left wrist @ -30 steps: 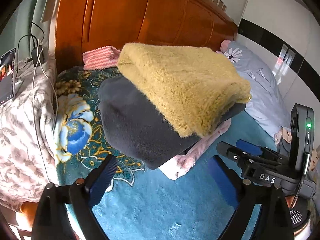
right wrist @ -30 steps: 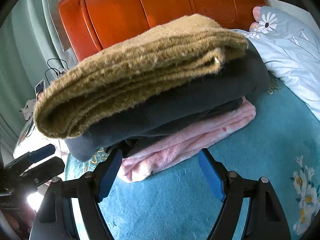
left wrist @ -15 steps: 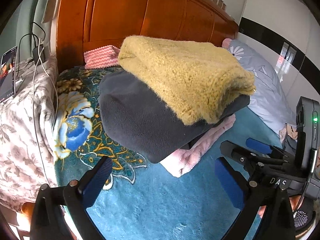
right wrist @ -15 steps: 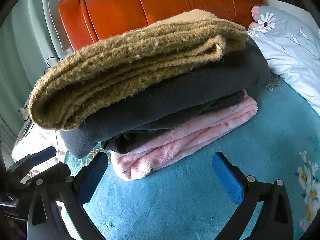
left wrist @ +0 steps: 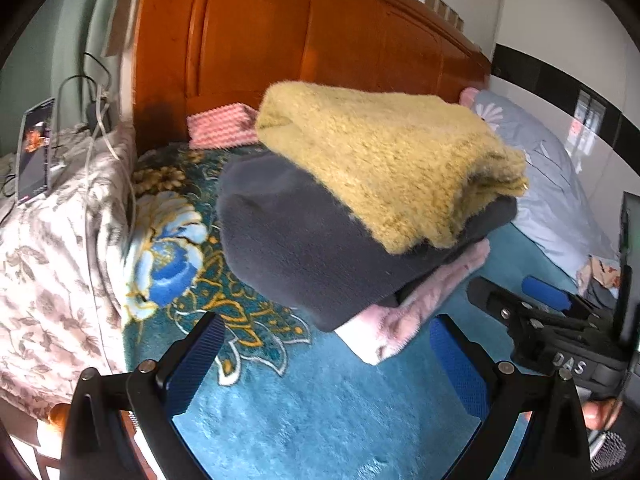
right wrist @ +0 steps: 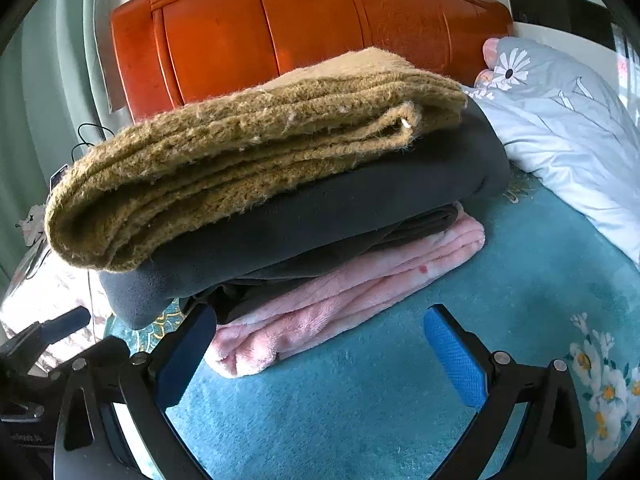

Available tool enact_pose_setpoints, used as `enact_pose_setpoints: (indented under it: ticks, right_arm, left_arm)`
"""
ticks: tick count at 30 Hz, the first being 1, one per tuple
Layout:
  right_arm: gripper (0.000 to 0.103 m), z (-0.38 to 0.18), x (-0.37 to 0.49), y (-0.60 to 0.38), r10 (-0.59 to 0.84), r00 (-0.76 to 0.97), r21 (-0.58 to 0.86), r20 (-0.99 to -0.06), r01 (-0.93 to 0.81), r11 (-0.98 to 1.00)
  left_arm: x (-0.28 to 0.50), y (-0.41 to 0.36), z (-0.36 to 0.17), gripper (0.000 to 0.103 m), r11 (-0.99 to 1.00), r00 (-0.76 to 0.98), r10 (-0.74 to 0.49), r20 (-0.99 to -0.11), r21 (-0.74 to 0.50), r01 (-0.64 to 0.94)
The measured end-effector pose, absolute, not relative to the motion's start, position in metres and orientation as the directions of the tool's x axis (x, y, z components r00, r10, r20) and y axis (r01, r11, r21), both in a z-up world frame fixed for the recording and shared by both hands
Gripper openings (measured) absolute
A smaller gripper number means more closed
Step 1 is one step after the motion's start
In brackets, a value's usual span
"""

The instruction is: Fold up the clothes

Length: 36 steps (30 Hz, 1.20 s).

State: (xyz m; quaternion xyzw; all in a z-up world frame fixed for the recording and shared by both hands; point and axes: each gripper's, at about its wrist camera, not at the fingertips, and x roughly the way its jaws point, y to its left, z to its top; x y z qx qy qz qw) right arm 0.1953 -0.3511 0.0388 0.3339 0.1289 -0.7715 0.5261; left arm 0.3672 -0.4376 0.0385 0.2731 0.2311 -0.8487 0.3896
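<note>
Three folded garments stacked on the bed, both tongs let go.

Fuzzy mustard-yellow knitted sweater (right wrist: 248, 152) tops a dark grey fleece garment (right wrist: 340, 216) and a pink plush garment (right wrist: 344, 304) on the teal floral bedspread (right wrist: 400, 400) — near the orange wooden headboard (right wrist: 280, 32). Right tongs (right wrist: 320, 356) have just been opening and now stand spread, nothing between them; left tongs (left wrist: 328, 364) are spread too (also empty). Since a second ago both have drawn back slightly — the stack looks finished.

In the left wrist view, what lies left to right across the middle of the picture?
Phone → floral quilt → blue flower on the blanket → clothes stack → grey pillow.
</note>
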Motion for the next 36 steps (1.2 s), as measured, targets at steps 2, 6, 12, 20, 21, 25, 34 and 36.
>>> enact_pose_setpoints:
  ticks: [2, 6, 12, 20, 21, 25, 34, 36]
  right_arm:
    - [0.103, 0.039, 0.195, -0.351, -0.725, -0.223, 0.148, -0.652, 0.9, -0.411]
    - [0.103, 0.038, 0.198, -0.351, -0.723, -0.225, 0.138, -0.653, 0.904, -0.405]
    - [0.103, 0.036, 0.198, -0.352, -0.715, -0.229, 0.138, -0.66, 0.899, -0.415]
    - [0.103, 0.031, 0.195, -0.352, -0.702, -0.233, 0.142, -0.672, 0.891, -0.432]
    - [0.103, 0.03, 0.194, -0.352, -0.702, -0.233, 0.143, -0.674, 0.89, -0.433]
    - [0.103, 0.029, 0.194, -0.353, -0.698, -0.233, 0.143, -0.677, 0.889, -0.435]
    - [0.103, 0.028, 0.194, -0.353, -0.696, -0.232, 0.146, -0.68, 0.886, -0.439]
    - [0.103, 0.028, 0.194, -0.353, -0.695, -0.231, 0.148, -0.681, 0.886, -0.439]
  left_arm:
    - [0.367, -0.438, 0.037, 0.103, -0.583, -0.54, -0.55, -0.637, -0.17, 0.795]
    - [0.364, -0.439, 0.034, 0.103, -0.585, -0.527, -0.553, -0.645, -0.15, 0.797]
    - [0.359, -0.441, 0.029, 0.103, -0.587, -0.526, -0.547, -0.651, -0.151, 0.796]
    - [0.357, -0.444, 0.024, 0.103, -0.589, -0.53, -0.533, -0.66, -0.16, 0.792]
    - [0.357, -0.444, 0.024, 0.103, -0.589, -0.53, -0.534, -0.659, -0.16, 0.792]
    - [0.357, -0.444, 0.023, 0.103, -0.588, -0.53, -0.532, -0.66, -0.162, 0.792]
    - [0.358, -0.444, 0.024, 0.103, -0.587, -0.531, -0.533, -0.659, -0.164, 0.792]
    - [0.359, -0.444, 0.024, 0.103, -0.586, -0.531, -0.537, -0.655, -0.162, 0.794]
